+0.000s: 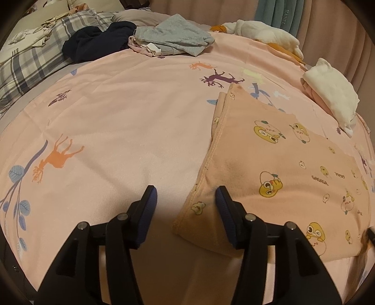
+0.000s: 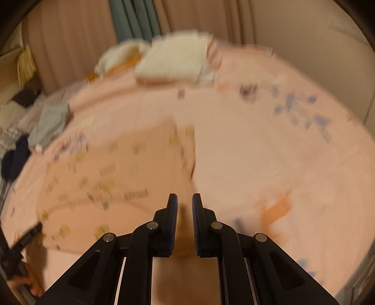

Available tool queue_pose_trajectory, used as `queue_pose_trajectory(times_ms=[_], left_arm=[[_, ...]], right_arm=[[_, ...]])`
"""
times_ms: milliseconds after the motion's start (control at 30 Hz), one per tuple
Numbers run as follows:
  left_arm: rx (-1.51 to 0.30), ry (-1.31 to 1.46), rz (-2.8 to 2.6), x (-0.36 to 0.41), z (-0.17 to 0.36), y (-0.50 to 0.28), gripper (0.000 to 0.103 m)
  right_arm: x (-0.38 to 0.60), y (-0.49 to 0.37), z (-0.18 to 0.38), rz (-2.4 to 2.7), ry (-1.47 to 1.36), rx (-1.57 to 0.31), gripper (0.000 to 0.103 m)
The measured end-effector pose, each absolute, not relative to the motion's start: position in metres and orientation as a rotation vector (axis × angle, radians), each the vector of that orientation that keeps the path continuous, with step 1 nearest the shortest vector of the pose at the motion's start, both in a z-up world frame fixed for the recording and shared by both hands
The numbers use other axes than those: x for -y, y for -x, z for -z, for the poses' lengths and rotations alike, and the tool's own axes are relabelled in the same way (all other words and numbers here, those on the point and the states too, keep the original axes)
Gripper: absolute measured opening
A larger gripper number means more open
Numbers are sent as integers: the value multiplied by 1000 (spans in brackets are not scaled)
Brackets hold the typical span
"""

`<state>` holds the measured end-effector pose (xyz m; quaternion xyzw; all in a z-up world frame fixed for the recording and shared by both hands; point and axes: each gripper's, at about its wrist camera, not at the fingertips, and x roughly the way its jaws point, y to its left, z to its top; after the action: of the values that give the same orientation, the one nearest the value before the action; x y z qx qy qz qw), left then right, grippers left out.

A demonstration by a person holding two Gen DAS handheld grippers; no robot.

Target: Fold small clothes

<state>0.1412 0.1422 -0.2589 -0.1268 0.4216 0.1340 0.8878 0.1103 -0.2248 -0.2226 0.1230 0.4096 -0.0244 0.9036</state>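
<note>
Toward the near right part of the bed, the peach garment (image 1: 281, 164) with yellow cartoon prints lies flat on the pink bedspread (image 1: 129, 117), folded so that its stitched left edge runs from the near edge of the bed away toward the middle. Its near left corner lies between the 2 fingers of my left claw (image 1: 186, 194); the right finger (image 1: 223, 199) sits over the cloth, the left finger (image 1: 150, 197) over bare bedspread. My left claw stands wide open and holds nothing.

My right claw (image 2: 184, 201) hovers over the garment's near right edge, seen blurred in the right wrist view (image 2: 112, 169). Its 2 fingers stand close together with a narrow gap; peach cloth shows in the gap, but I cannot tell whether it is pinched. At the lower left of that view a hand (image 2: 25, 279) grips the dark body of my left claw.

Beyond the garment, near the far right edge of the bed, a folded cream garment (image 1: 332, 93) rests on a pink item. A cream and orange fleece piece (image 1: 264, 32) lies at the far edge. Toward the far middle, a grey garment (image 1: 175, 35) sits heaped beside a dark navy garment (image 1: 98, 42). A plaid quilt (image 1: 35, 58) covers the far left corner. Beige curtains (image 1: 328, 28) and a teal cloth (image 1: 279, 14) hang behind the bed.
</note>
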Motion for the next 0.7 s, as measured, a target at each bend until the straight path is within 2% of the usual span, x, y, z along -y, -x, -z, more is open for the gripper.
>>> queue_pose_trajectory(times_ms=[67, 300, 567, 700], left_arm=[[-874, 271, -267, -144, 259, -140, 54], [-912, 315, -237, -145, 255, -132, 55], [-960, 363, -87, -124, 253, -109, 58], [-963, 386, -62, -108, 253, -94, 58]], right_arm=[[231, -115, 245, 47, -305, -908, 9], [257, -112, 255, 7, -457, -847, 9], [241, -109, 255, 74, -340, -829, 11], [252, -107, 258, 49, -404, -821, 12]])
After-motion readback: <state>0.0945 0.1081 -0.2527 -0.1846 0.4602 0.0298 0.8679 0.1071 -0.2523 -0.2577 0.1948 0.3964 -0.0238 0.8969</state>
